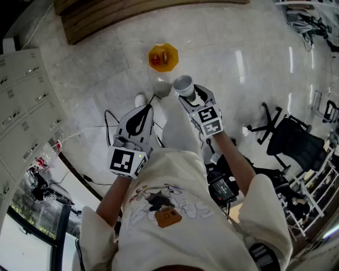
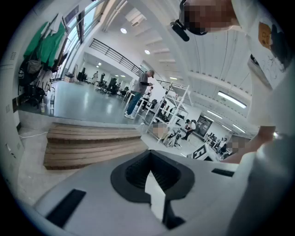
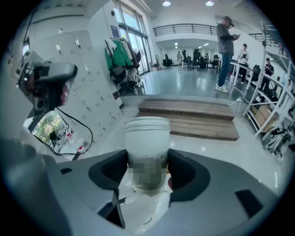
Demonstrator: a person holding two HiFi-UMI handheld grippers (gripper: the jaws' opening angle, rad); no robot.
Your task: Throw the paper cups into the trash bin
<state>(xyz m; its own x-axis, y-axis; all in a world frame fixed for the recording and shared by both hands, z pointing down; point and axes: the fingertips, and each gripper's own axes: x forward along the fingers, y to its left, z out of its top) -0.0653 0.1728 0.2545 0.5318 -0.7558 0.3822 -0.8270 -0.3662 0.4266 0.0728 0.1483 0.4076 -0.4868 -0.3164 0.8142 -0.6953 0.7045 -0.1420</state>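
A white paper cup [image 1: 183,83] stands upright between the jaws of my right gripper [image 1: 186,91], which is shut on its lower half. In the right gripper view the cup [image 3: 147,138] fills the middle, with a black pad pressed on each side of it in my right gripper [image 3: 147,171]. On the pale floor just beyond the cup is a small yellow trash bin [image 1: 175,53] with red items inside. My left gripper [image 1: 143,112] hangs lower and to the left, over the person's white trousers. Its jaws [image 2: 150,161] meet at the tips and hold nothing.
Grey lockers [image 1: 21,95] line the left side. Wooden steps [image 1: 106,16] run along the far edge of the floor. Black cables [image 1: 108,119] trail over the floor by the left gripper. A black office chair [image 1: 294,137] and a white rack [image 1: 318,196] stand at the right.
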